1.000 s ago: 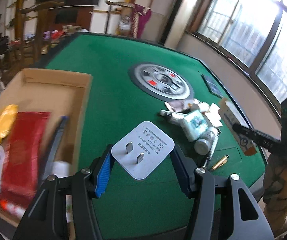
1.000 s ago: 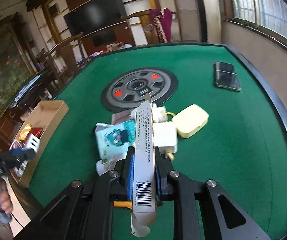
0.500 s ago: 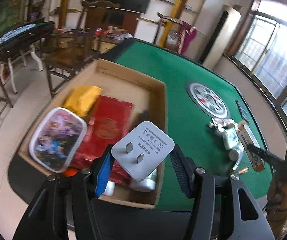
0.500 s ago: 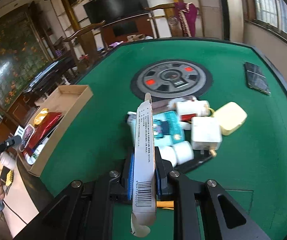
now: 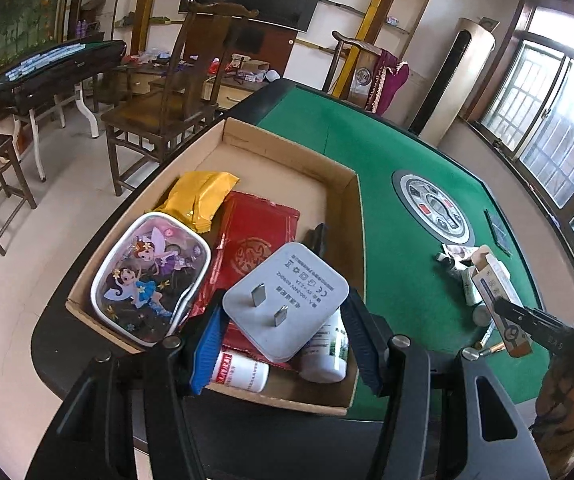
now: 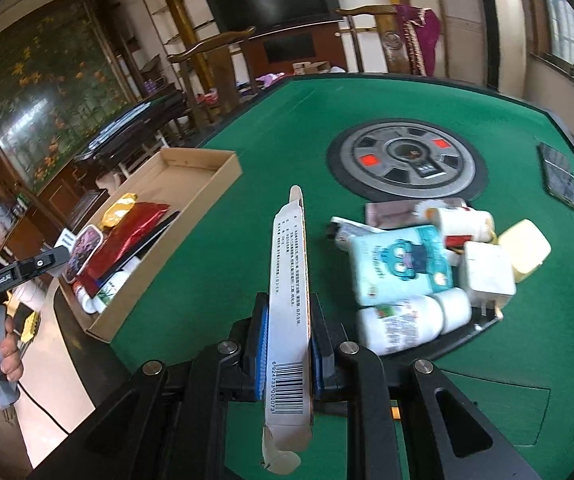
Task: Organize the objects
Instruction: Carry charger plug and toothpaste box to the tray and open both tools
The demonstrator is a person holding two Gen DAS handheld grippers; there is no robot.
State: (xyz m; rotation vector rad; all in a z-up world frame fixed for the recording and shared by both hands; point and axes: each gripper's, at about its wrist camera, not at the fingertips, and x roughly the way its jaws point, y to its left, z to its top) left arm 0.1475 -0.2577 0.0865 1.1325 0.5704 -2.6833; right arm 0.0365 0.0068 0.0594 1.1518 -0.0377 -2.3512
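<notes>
L fingers (image 5: pixel 283 328) clamp white charger (image 5: pixel 285 300) by its flat sides, above cardboard box (image 5: pixel 351 216) near corner | rigid, light, smooth plastic – slip risk | R fingers (image 6: pixel 287 344) pinch thin carton (image 6: pixel 289 280) edge-on over counter (image 6: pixel 247 160) | light, crushable
</notes>
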